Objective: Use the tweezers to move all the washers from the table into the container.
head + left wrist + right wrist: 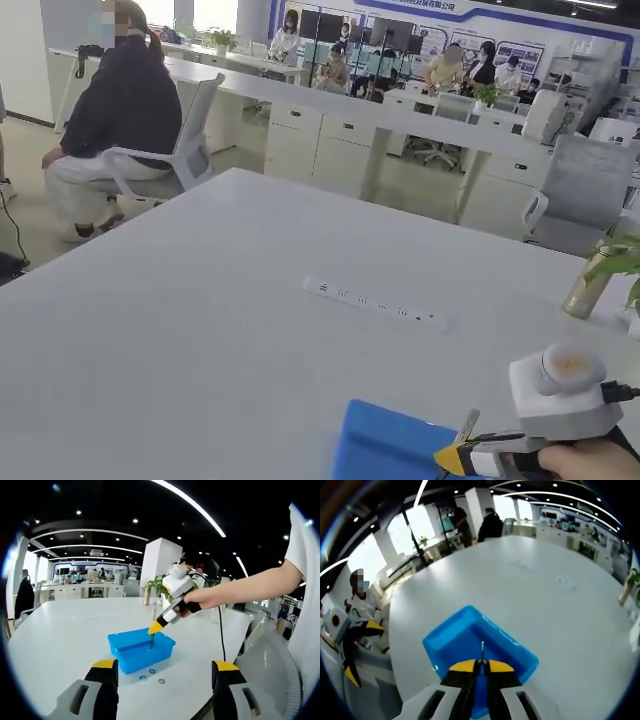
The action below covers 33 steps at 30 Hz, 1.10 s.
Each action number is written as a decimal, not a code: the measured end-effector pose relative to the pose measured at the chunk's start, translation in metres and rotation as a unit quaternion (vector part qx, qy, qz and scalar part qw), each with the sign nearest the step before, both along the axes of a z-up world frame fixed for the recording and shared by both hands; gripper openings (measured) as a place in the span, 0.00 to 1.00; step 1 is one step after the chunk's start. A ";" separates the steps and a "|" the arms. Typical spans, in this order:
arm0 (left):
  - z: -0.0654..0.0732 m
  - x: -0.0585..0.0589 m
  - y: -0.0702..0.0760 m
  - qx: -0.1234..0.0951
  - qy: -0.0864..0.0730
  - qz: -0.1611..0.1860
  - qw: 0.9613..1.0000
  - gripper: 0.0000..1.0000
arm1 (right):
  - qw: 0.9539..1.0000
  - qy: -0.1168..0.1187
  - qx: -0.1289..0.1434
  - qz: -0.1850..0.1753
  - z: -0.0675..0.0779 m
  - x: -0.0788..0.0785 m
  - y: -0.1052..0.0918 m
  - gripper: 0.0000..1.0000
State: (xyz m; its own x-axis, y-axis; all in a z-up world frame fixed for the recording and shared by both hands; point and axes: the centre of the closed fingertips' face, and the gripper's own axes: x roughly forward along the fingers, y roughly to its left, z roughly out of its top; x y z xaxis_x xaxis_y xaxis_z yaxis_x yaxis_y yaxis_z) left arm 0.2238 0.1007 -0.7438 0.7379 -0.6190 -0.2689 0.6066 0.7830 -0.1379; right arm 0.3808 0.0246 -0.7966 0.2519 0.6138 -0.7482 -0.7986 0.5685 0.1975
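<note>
a broad white table [200, 330] in an open office carries the work. the right gripper [481, 666] has its jaws pinched together on the tweezers [482, 650], whose tip dips into the blue container [450, 640]. the left gripper [165, 665] hovers with jaws spread wide, holding nothing. three washers [143, 678] lie on the table just beside the container's wall. a power strip [375, 303] sits farther off.

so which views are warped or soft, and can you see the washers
Head view: undistorted, evenly lit, container cut by the bottom edge. Left gripper view: fisheye bows the table; washers tiny but readable. Right gripper view: curved too, softer at its edges.
</note>
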 end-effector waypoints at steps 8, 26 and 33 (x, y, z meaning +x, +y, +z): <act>-0.001 -0.001 -0.001 0.002 0.002 -0.002 1.000 0.76 | 1.000 -0.010 0.009 0.008 0.011 -0.006 0.005 0.03; 0.003 -0.001 0.000 -0.011 0.003 0.002 1.000 0.76 | 0.999 -0.020 0.030 0.039 0.032 -0.029 0.026 0.03; 0.002 -0.002 -0.001 -0.008 0.005 -0.002 1.000 0.75 | 0.997 -0.013 0.050 0.050 0.038 -0.045 0.036 0.03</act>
State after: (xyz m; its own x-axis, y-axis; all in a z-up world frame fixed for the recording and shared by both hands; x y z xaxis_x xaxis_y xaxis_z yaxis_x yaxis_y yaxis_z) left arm 0.2214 0.0995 -0.7415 0.7332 -0.6258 -0.2661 0.6079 0.7786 -0.1560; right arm 0.3362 0.0602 -0.7587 0.2043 0.7083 -0.6757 -0.8554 0.4647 0.2286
